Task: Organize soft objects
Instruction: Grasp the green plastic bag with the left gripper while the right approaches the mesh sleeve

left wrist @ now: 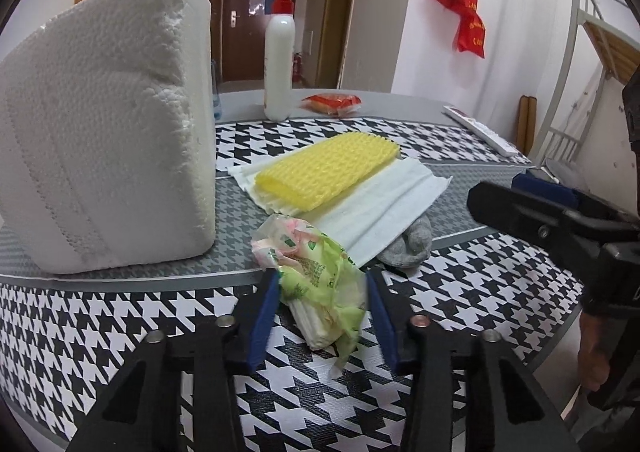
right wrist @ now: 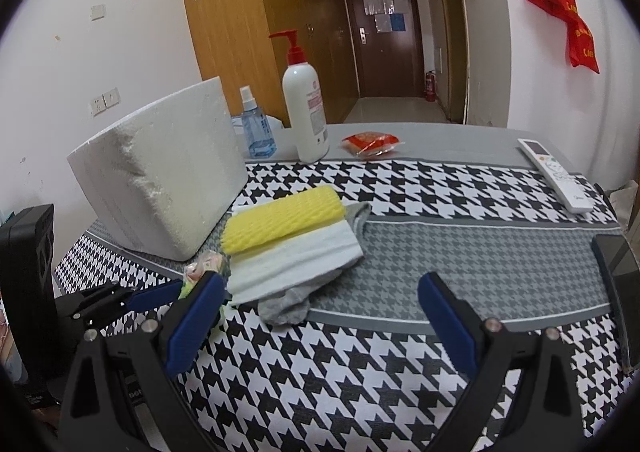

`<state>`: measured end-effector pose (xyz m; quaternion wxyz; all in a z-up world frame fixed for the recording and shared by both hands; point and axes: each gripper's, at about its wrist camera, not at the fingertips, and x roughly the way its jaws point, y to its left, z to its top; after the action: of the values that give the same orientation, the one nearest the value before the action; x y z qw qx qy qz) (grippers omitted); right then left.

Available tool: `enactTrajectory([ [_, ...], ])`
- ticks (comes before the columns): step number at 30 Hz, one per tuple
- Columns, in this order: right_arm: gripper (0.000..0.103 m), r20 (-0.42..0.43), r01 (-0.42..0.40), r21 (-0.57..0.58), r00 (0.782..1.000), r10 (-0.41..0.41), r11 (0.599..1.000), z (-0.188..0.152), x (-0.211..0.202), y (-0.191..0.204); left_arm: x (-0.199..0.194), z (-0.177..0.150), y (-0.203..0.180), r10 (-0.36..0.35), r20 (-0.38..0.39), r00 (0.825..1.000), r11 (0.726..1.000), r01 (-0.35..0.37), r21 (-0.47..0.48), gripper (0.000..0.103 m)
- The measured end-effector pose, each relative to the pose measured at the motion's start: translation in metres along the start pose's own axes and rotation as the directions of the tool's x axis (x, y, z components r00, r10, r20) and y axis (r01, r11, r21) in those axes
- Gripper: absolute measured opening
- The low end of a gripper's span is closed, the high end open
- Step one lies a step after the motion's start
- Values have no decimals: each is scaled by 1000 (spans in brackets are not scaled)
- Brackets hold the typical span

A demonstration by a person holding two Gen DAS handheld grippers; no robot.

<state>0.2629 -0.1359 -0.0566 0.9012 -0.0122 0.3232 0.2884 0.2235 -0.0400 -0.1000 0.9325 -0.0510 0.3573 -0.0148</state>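
Note:
My left gripper point(left wrist: 322, 284) is shut on a green tissue pack point(left wrist: 316, 272), near the front of the houndstooth tablecloth point(left wrist: 120, 316). Behind it a yellow foam net point(left wrist: 326, 167) lies on a folded white cloth point(left wrist: 380, 203), which lies over a grey sock point(left wrist: 408, 248). A big white foam block point(left wrist: 104, 131) stands at the left. My right gripper point(right wrist: 320, 292) is open and empty, above the cloth to the right of the stack. In the right wrist view I see the foam net point(right wrist: 280, 219), white cloth point(right wrist: 296, 264), sock point(right wrist: 284, 308) and foam block point(right wrist: 160, 171).
A white pump bottle point(right wrist: 306, 107), a blue spray bottle point(right wrist: 256, 127) and a red packet point(right wrist: 370, 141) stand at the table's back. A white remote point(right wrist: 556, 175) lies at the right. A dark phone point(right wrist: 618, 264) lies at the right edge.

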Motion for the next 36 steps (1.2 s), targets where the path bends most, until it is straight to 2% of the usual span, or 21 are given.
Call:
enactTrajectory([
  [1,99,-4,0,-3,1000,0,1000,0,1,0,0,0,0,-4,2,1000,1000,4,2,38],
  [6,99,-12,0,-14,1000,0,1000,3,5,3,-6,0,4,-16,19,1000,1000,16,4,30],
  [7,99,-14,1,-16,1000,-1,1000,4,5,4,-8,0,6,-16,23,1000,1000,16,4,25],
  [27,99,-43,-23,-73,999,20,997,23,25,34,-40,-11,32,8,75,997,1000,-9,8,25],
  [36,99,-68,-57,-72,996,52,996,36,41,43,-51,-17,40,-10,86,996,1000,9,22,25],
])
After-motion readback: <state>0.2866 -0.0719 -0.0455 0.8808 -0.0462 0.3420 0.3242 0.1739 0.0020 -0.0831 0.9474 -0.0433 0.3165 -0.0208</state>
